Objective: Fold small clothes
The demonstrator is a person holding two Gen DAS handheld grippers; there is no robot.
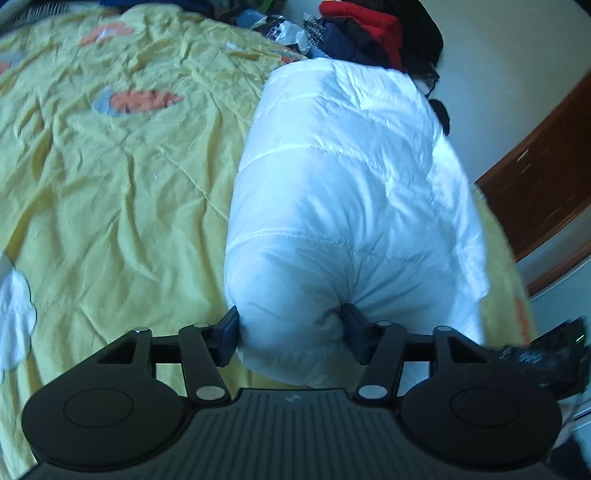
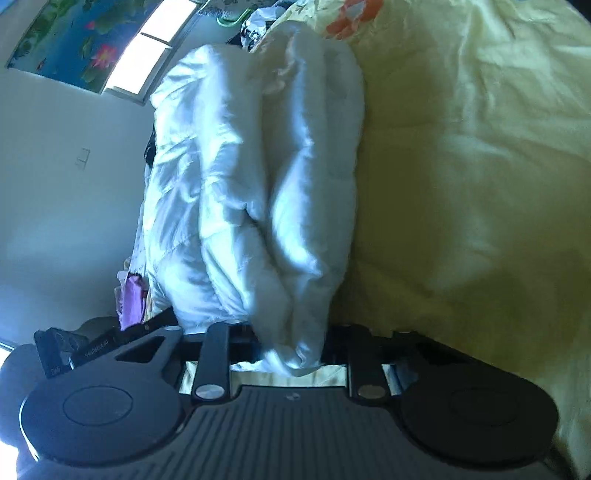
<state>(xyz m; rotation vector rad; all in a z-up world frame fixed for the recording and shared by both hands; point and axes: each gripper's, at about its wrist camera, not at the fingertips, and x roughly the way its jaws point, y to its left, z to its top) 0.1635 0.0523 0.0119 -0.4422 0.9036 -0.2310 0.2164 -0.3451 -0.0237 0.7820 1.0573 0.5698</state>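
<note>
- White quilted fabric identifies the task item: a padded white garment (image 1: 343, 192), doubled into a long thick bundle and lying on the yellow bedspread (image 1: 110, 192) near the bed's edge.
- The left tool (image 1: 290, 330) is clamped on one end of the bundle; fabric is visibly pinched and bulged between its fingers.
- The right tool (image 2: 291, 345) is closed on a gathered fold at the opposite end; the fingertips themselves are hidden by cloth.
- Progress is judged as advanced: at least one lengthwise fold is in place, since layered edges are shown in the right wrist view.
- Remaining work is judged to be a final crosswise fold or release and flattening.
- A heap of other clothes (image 1: 362, 33) is seen beyond the bundle, apparently unfolded.
</note>
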